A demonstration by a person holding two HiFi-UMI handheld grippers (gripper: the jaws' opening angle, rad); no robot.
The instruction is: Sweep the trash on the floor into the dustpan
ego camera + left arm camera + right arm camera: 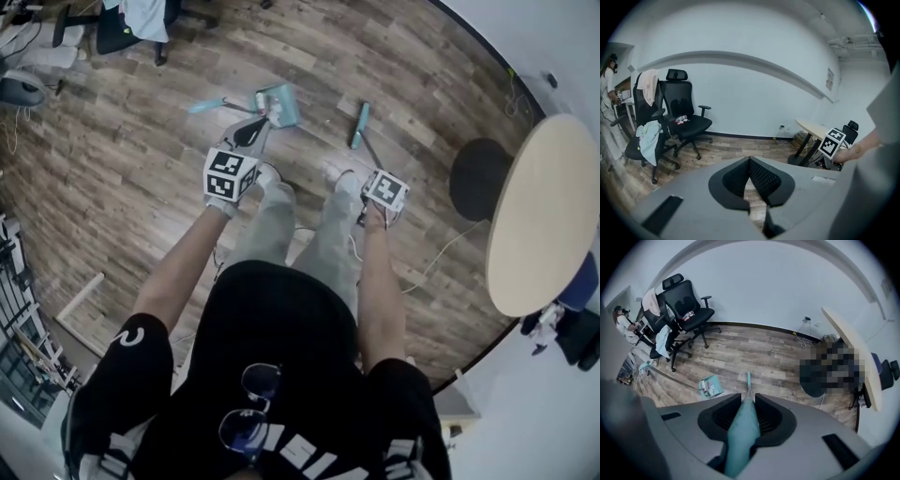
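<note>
Currently, my right gripper point(747, 400) clamps the teal broom handle point(740, 437); my left gripper point(750, 162) is closed on nothing. The dustpan point(712, 383) lies mid-floor, clear of the walls, holding trash point(708, 388). Sweeping appears nearly finished: I can make out nothing loose nearby.

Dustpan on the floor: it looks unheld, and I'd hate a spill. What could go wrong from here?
The dustpan sits loose on the floor with scraps inside. A push from the broom, clamped in the right gripper, could slide or tip it and spill them. The left gripper looks shut and empty, so nothing steadies the pan. A white cable near the feet might snag a step.
</note>
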